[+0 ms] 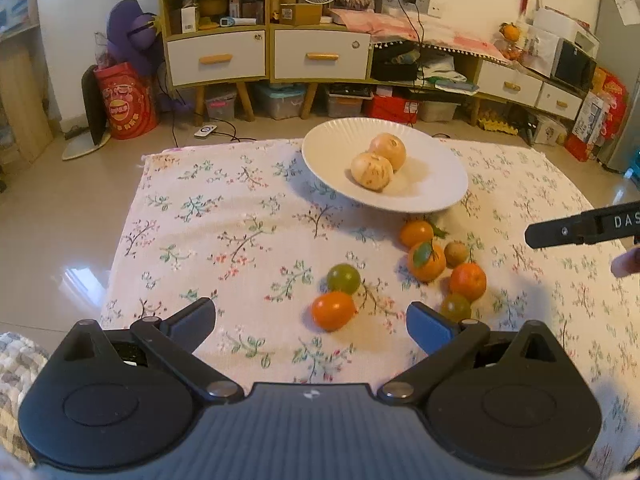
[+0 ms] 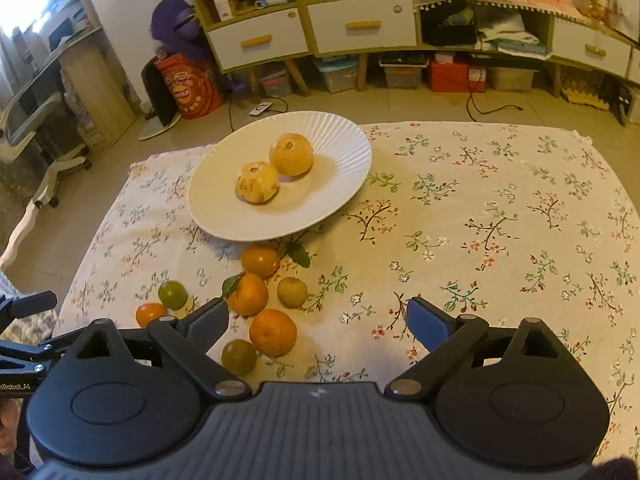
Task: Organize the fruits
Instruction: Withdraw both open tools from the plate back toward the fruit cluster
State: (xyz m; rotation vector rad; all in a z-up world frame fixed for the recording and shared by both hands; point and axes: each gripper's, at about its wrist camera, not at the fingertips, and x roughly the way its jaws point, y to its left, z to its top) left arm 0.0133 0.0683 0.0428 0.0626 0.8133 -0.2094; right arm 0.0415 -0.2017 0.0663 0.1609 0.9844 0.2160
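Observation:
A white ribbed plate (image 1: pixel 320 148) (image 2: pixel 344 140) holds two pale yellow fruits (image 1: pixel 378 164) (image 2: pixel 276 170) on the floral tablecloth. In front of it lie loose fruits: several oranges (image 1: pixel 426 260) (image 2: pixel 273 332), a green one (image 1: pixel 343 278) (image 2: pixel 173 294), a small brownish one (image 1: pixel 456 253) (image 2: pixel 292 292) and another dull green one (image 1: pixel 456 307) (image 2: pixel 238 357). My left gripper (image 1: pixel 312 314) is open above the cloth, an orange fruit (image 1: pixel 333 310) lying just beyond its gap. My right gripper (image 2: pixel 318 320) is open with nothing between its fingers, the orange cluster at its left finger.
The floral-cloth table (image 1: pixel 224 232) ends at the far edge, beyond the plate. Behind stand a cabinet with white drawers (image 1: pixel 276 54), storage boxes, a red bag (image 1: pixel 128 100) and cables on the floor. An office chair (image 2: pixel 44 128) is at the left in the right wrist view.

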